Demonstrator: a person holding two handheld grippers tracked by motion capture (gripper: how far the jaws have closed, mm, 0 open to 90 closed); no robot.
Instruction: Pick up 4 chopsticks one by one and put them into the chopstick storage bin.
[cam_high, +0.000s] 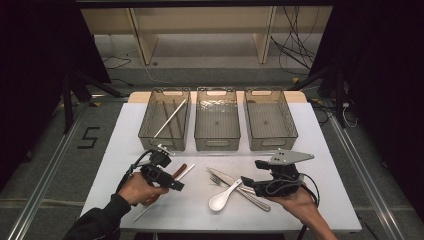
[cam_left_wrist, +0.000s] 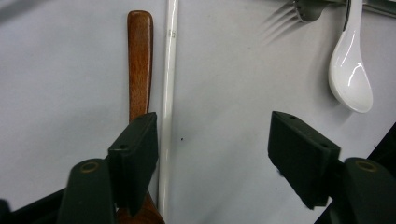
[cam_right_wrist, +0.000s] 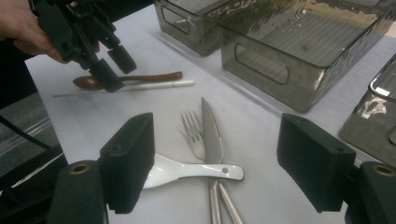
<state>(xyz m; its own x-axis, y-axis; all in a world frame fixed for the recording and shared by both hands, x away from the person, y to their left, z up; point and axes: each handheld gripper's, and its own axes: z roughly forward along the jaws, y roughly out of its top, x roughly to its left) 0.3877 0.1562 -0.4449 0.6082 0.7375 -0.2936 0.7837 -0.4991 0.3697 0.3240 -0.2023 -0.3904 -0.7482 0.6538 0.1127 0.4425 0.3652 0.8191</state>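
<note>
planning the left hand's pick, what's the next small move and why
Probably lower the left tool a little more and close on the white chopstick. Its jaws are open, the chopstick lies just inside one jaw beside the wooden spoon, and nothing is gripped yet.

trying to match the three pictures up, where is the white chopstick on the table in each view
High view: the white chopstick lies slanted at lower left, under the left gripper.
Left gripper view: upright, left of centre.
Right gripper view: level, upper left.
Shared landmark: the brown wooden spoon right beside it.
</note>
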